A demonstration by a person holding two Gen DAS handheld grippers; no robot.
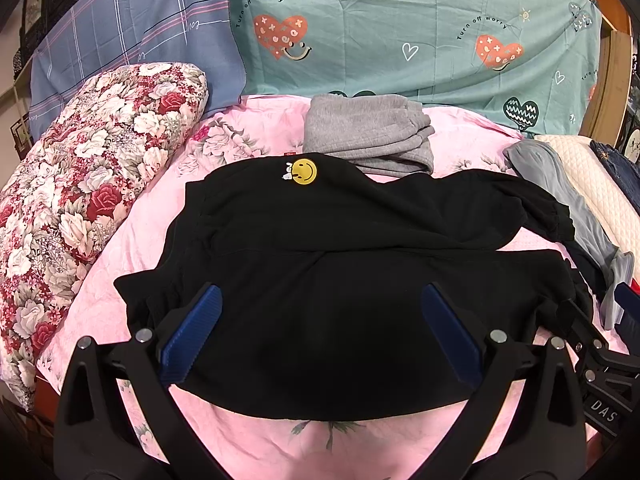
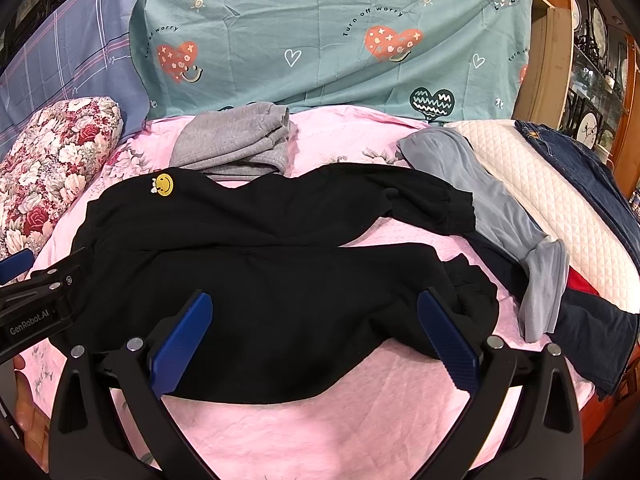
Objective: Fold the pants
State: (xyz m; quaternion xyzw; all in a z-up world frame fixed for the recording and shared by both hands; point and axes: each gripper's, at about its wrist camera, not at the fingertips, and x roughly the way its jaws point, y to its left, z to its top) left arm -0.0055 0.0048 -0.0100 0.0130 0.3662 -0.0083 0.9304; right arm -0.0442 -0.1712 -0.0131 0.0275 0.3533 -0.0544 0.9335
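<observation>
Black pants (image 1: 320, 272) with a yellow smiley patch (image 1: 304, 171) lie spread on the pink bedspread (image 1: 256, 444), waist to the left, both legs reaching right. They also show in the right wrist view (image 2: 256, 280). My left gripper (image 1: 320, 312) is open, its blue pads wide apart just above the near leg by the waist. My right gripper (image 2: 316, 320) is open over the near leg toward its cuff (image 2: 472, 292). Neither holds cloth. Each gripper shows at the edge of the other's view.
Folded grey pants (image 1: 368, 132) lie behind the black pair. A floral pillow (image 1: 80, 184) lies at the left. At the right lie a blue-grey garment (image 2: 500, 216), a white quilted cushion (image 2: 560, 208), jeans (image 2: 580, 168) and dark navy cloth (image 2: 592, 332). Patterned sheets hang behind.
</observation>
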